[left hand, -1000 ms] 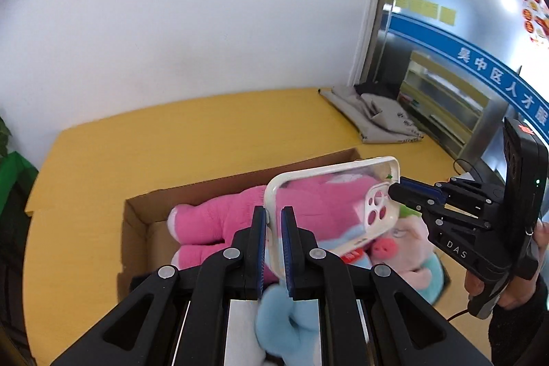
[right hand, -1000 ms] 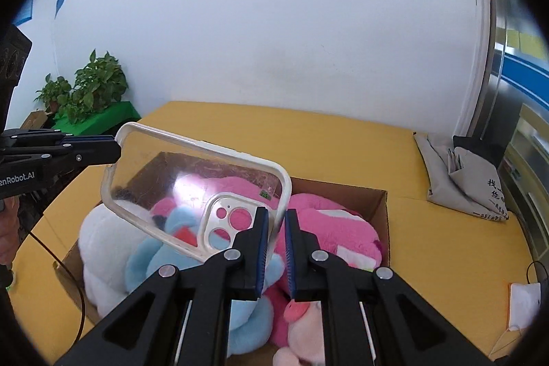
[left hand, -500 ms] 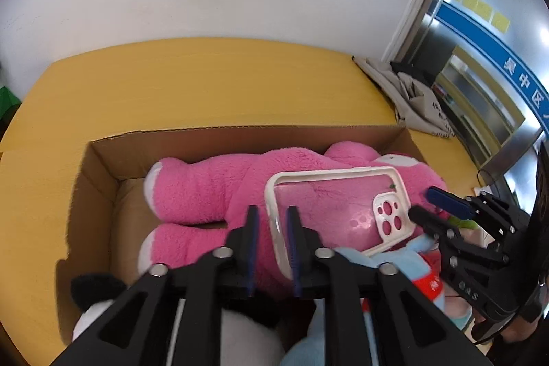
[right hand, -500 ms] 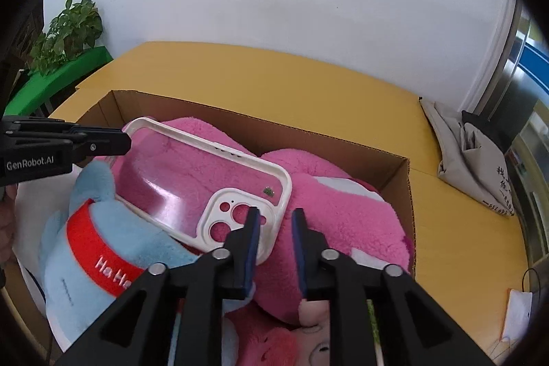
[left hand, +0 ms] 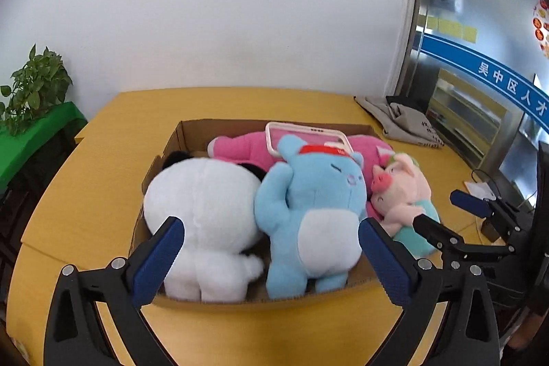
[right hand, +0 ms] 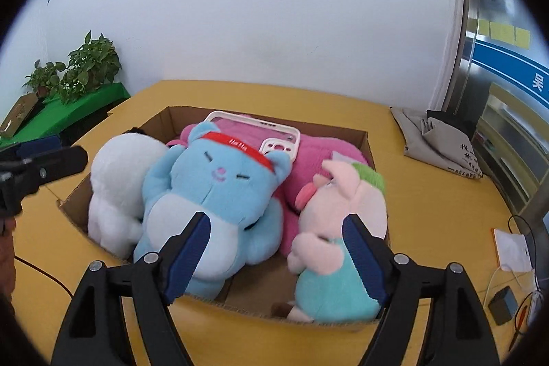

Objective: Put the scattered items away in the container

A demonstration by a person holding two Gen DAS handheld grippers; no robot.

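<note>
Both tools are matte black plastic. The left gripper (left hand: pixel 271 258) and right gripper (right hand: pixel 276 258) carry ribbed blue pads (left hand: pixel 158 261) inside each finger, with round silver screws (left hand: pixel 118 262) along the angular, cut-out arms.

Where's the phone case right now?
In both wrist views the phone case lies inside the cardboard box near its back wall, resting on the pink plush just behind the blue plush's head; neither gripper holds it.
</note>
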